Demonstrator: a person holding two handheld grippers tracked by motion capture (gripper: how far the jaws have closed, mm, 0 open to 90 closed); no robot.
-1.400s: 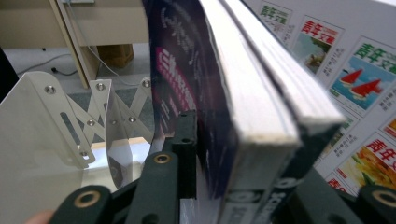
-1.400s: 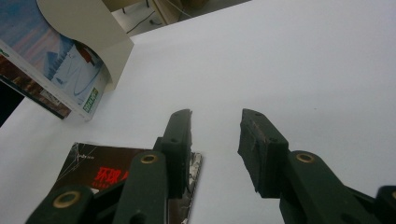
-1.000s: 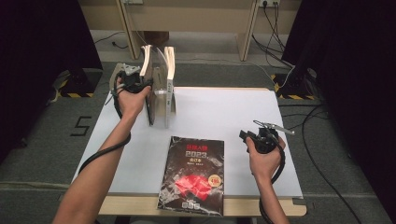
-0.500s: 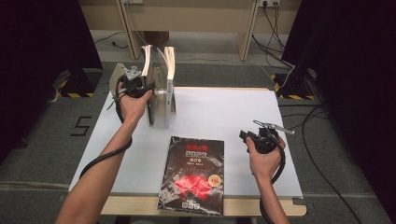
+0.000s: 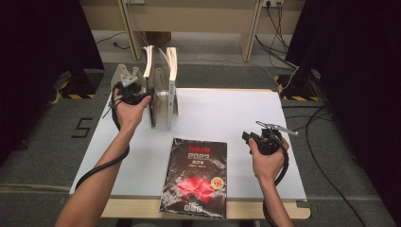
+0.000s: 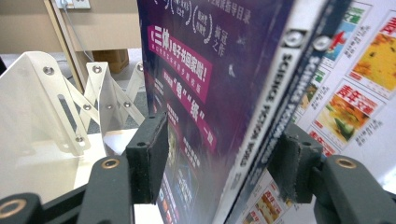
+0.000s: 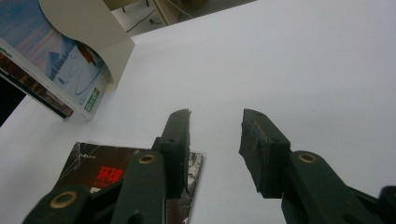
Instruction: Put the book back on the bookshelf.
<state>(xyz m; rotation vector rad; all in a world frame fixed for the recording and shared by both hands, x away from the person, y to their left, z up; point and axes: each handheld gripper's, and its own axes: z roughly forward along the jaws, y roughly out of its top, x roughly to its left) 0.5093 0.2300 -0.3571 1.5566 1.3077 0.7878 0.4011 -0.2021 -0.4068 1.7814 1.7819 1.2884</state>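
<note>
The left gripper, a black two-jaw tool with a grey three-cornered plate on top, sits at the far left of the white table, beside the white metal folding book rack. Its jaws have just been opening, and in the left gripper view they stand on either side of the upright purple-covered magazine with pink and white print: the left pad shows a gap to the cover, the right pad lies just beside the spine edge, so the magazine is between the jaws but no longer squeezed. That magazine stands upright in the rack, next to another with colourful picture pages. The right gripper, also black, is held over the right part of the table, well apart from the rack; in the right gripper view its jaws are spread with nothing between them, only bare white tabletop. A second magazine, dark and glossy with red lettering and a red splash on the cover, lies flat near the front edge of the table, between the two forearms and touching neither tool.
</note>
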